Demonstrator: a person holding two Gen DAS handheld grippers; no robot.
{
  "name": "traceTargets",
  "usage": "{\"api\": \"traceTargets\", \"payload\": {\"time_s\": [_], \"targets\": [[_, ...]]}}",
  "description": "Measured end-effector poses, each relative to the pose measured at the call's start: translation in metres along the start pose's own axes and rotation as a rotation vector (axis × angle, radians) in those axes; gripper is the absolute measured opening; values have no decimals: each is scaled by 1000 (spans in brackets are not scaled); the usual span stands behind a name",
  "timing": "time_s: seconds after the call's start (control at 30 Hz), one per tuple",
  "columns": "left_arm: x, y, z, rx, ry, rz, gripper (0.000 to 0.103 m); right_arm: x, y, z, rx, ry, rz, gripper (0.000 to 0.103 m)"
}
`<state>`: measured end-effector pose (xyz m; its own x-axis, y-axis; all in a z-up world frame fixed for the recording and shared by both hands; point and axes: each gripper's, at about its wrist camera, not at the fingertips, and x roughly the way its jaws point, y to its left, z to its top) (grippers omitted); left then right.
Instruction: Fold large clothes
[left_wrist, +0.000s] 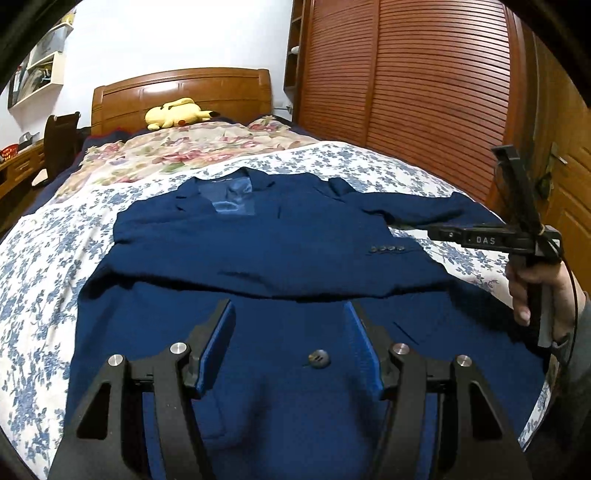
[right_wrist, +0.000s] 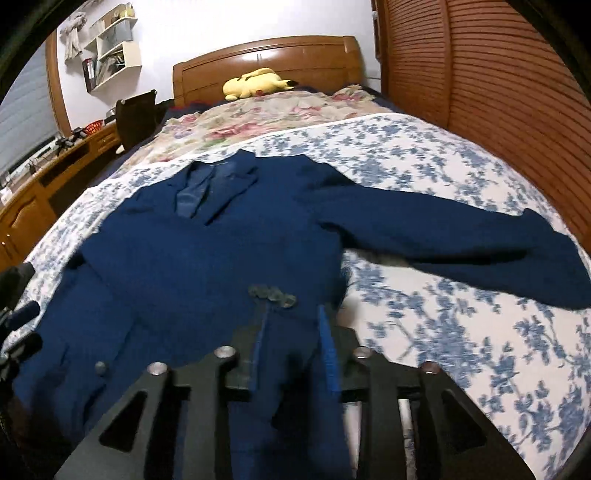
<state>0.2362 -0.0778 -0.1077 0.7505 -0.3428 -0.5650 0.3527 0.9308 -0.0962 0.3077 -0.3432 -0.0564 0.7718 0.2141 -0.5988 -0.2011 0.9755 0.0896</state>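
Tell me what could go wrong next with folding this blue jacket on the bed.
The folded sleeve lies loosely across the jacket; with both grippers open, it may slide off. The other sleeve stretches far out over the bedspread, so dragging it in could bunch the fabric. Fingers might snag the cuff buttons.

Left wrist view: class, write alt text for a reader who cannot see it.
A navy blazer lies flat on a blue-flowered bedspread, one sleeve folded across its chest. The left tongs hang open over its front button; the right tongs reach in from the right.
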Motion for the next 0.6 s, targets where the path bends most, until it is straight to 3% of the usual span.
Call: {"api": "traceTargets", "payload": {"time_s": [0.33, 0.6], "targets": [[15, -12, -2, 14, 4, 8, 62, -16, -6, -12, -25, 20, 59, 43], [20, -11, -7, 3, 10, 22, 62, -11, 8, -22, -89, 106, 119, 43]]}}
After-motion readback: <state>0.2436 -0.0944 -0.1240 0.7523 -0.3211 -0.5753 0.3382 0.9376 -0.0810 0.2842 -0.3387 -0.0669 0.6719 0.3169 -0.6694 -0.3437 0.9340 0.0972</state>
